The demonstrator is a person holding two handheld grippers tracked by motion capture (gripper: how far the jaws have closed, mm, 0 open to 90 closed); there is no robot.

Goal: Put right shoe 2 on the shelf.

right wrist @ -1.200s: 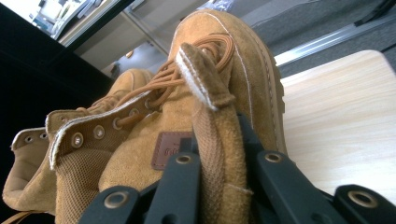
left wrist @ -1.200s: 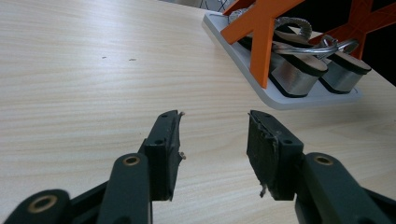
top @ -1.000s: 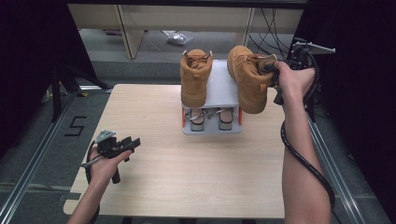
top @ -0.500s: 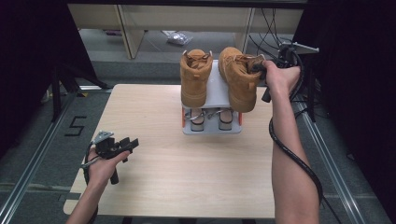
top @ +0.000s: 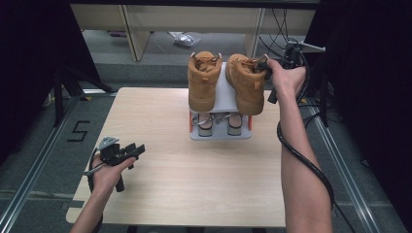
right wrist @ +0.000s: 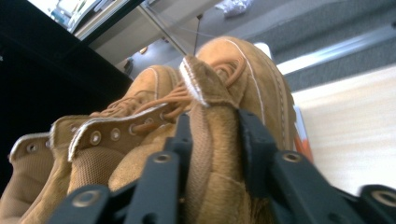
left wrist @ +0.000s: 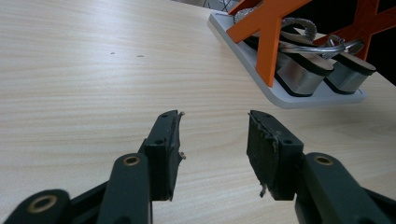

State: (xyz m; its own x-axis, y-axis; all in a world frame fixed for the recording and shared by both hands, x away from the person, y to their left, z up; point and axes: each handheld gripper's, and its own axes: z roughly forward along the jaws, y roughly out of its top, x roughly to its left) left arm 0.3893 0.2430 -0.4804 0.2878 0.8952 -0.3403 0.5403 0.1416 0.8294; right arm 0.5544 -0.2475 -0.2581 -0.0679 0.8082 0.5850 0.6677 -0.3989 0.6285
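Shifted inward, suede boot (top: 245, 87) sits between loosening right tongs (top: 265, 65); left tongs (top: 138, 150) gape.

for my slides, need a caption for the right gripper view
Right hand-held gripper straddling the padded collar of a tan suede boot, its jaws just opening.

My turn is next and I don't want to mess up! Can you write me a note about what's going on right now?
Left gripper: open, empty, low over the table, front left.
Right gripper: its jaws have just been opening. The right boot has its heel collar between the fingers, which look to touch it.
Things: both boots stand on top of the rack, heeled shoes below.
Done: right boot looks set beside the left boot.
Left: probably let go fully and draw the hand back.
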